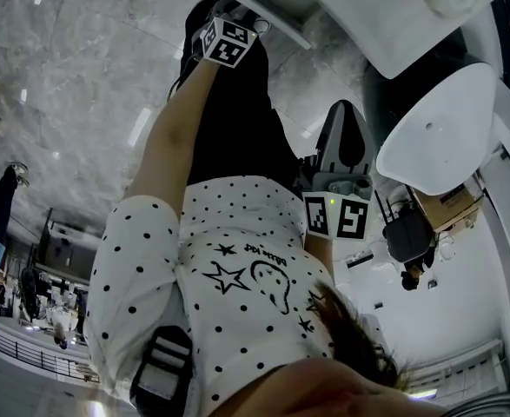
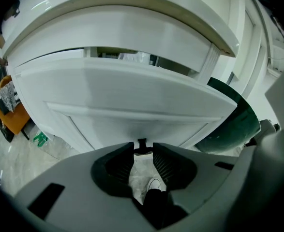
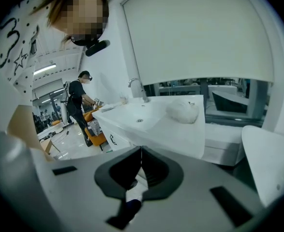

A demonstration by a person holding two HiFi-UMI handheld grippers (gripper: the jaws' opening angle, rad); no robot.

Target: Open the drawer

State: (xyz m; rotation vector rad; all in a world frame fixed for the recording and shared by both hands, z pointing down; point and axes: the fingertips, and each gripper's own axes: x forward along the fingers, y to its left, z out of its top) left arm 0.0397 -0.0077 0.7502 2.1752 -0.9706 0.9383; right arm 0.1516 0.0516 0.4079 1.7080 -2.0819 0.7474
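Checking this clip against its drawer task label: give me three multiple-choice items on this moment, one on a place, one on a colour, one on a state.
1. Where are the left gripper's jaw tips?
A. at the tap
B. at the dark handle on the drawer
C. on the floor

2. What colour is the drawer's front?
A. orange
B. green
C. white

3. How does the drawer stand?
A. pulled partly out
B. fully shut
C. lifted out

Answers:
1 B: the left gripper view shows the jaws closed on the small dark handle.
2 C: the front panel is plain white.
3 A: a gap behind the drawer's top edge, below the countertop, shows things inside.
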